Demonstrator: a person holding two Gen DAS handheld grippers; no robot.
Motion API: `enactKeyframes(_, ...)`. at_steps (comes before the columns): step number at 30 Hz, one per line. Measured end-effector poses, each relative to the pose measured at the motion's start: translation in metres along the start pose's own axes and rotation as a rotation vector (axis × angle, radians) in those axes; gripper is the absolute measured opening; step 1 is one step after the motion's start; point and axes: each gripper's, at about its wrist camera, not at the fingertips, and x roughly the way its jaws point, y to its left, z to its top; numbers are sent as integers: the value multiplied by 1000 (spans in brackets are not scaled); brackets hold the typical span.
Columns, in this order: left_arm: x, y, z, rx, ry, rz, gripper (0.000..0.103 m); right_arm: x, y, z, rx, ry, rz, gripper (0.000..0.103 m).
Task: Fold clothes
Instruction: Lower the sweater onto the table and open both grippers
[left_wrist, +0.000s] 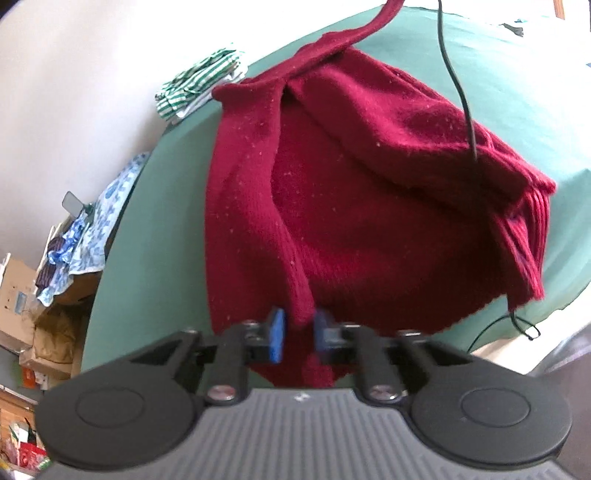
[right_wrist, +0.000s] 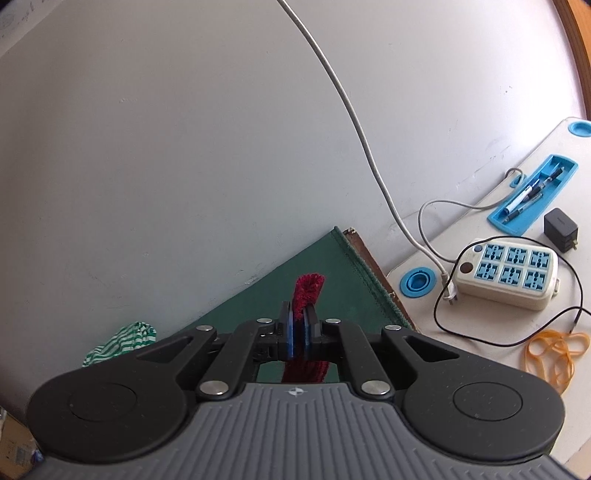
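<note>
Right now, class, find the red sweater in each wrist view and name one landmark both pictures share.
Left wrist view: the red sweater fills the centre, spread on the green table cover, one sleeve pinched in the left tool.
Right wrist view: only a red knit edge shows, low centre, pinched in the right tool.
Shared landmark: the green-and-white striped garment, at the cover's far edge.
</note>
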Motion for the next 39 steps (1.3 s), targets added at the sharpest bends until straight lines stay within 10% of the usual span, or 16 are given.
enactKeyframes(14, -7, -26, 2, 101, -32, -97, 4, -1, -10, -5, 18, -38, -40, 6)
enactKeyframes(22, -37, 5, 1, 192, -66, -178, 25, 20, -20, -27, -102, 28, -152, 10)
enactKeyframes(27, -49, 76, 25, 253, -120, -5, 29, 24, -25, -50, -184, 85, -203, 11)
enactKeyframes(31, -21, 132, 70, 269, -205, 124, 32, 25, -34, -69, -245, 117, -309, 12)
enactKeyframes(36, 48, 137, 124, 383, -318, 57, 41, 1, -25, -78, -297, -2, -568, 32)
enactKeyframes(39, 101, 121, 146, 479, -357, -20, 37, -18, 7, -79, -284, -41, -430, 34)
